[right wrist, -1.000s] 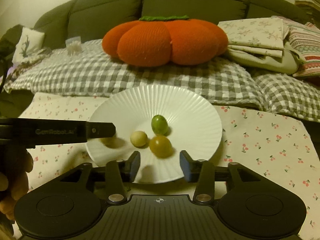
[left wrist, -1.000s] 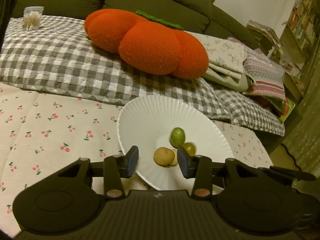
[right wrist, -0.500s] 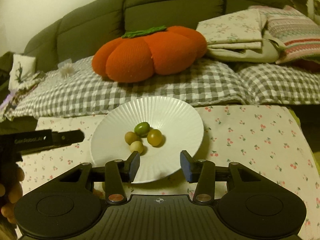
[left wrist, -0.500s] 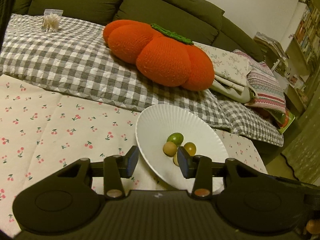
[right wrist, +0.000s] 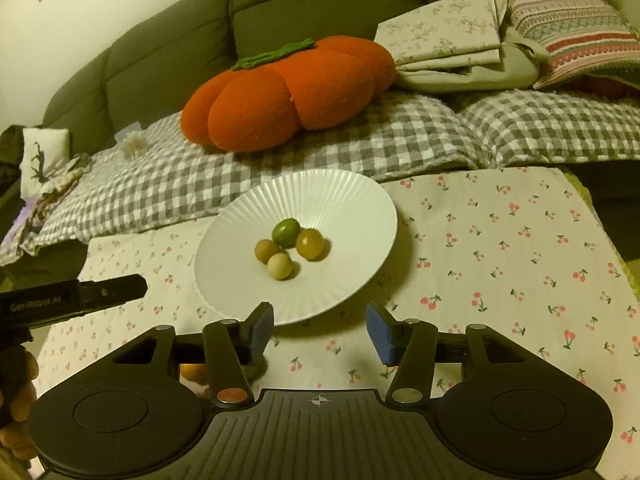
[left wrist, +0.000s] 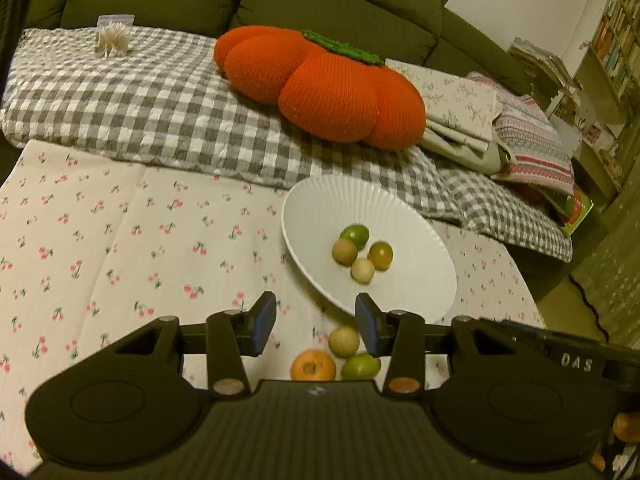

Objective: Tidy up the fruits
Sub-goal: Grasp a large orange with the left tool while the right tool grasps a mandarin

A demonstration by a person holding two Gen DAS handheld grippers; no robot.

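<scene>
Both grippers are held above the cherry-print cloth (right wrist: 500, 248), tilted down toward the white plate (right wrist: 332, 200). Left gripper (left wrist: 316, 330): jaws part open, nothing between the pads. Right gripper (right wrist: 320, 330): jaws opening, nothing between them either, only cloth below.

Four small round fruits sit clustered at the plate centre, touching: green one (right wrist: 286, 232), amber one (right wrist: 310, 243), brown one (right wrist: 267, 250), pale one (right wrist: 280, 266). All roundish; the green one's long axis tilts up to the right in the right view.

Off the plate, just below its near rim in the left view: a pale fruit (left wrist: 344, 341), an orange (left wrist: 313, 366) and a green fruit (left wrist: 361, 366), bunched on the cloth.

Versus a second ago: both cameras have pulled back and up, the plate looks smaller, a fourth fruit is now on it, and the three loose fruits have come into view.
</scene>
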